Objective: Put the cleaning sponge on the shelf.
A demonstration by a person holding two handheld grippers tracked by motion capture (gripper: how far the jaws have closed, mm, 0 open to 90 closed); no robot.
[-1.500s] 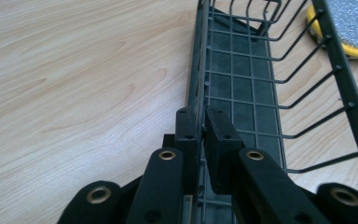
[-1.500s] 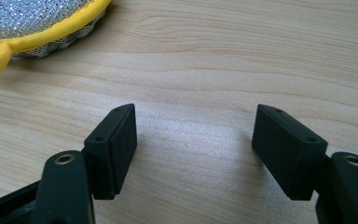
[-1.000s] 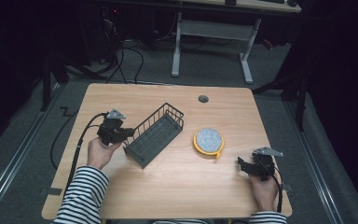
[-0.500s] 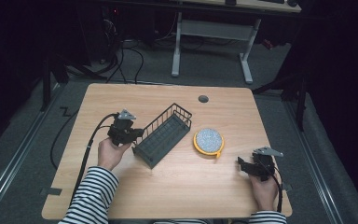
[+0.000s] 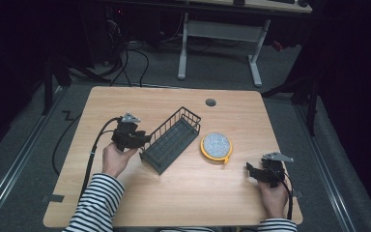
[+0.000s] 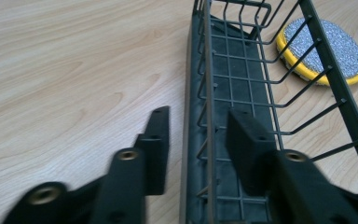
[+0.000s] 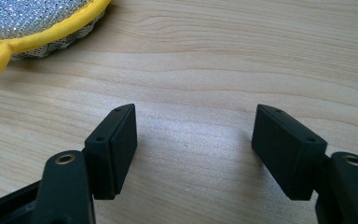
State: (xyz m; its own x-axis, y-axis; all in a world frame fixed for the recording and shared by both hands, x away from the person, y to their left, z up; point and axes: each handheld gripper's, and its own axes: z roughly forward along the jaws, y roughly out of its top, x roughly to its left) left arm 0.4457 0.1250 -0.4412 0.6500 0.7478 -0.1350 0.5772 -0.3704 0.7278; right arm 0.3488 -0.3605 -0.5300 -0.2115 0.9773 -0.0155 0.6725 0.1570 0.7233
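Black wire basket (image 5: 171, 139), mid-tabletop: probably light, stiff, best gripped by its long rim, which the left gripper (image 6: 196, 140) straddles, just opened; right gripper (image 7: 193, 149) wide, empty.

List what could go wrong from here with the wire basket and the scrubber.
1. The left gripper has just been opening, its jaws straddling the side wall of the wire basket without pressing it. If the hand pulls away crooked, a jaw might snag a wire and drag or tip the basket.
2. The scrubber lies close beside the basket, so a shoved basket could push it.
3. The right gripper rests open on the table; reaching for the scrubber, it may scrape the wood.
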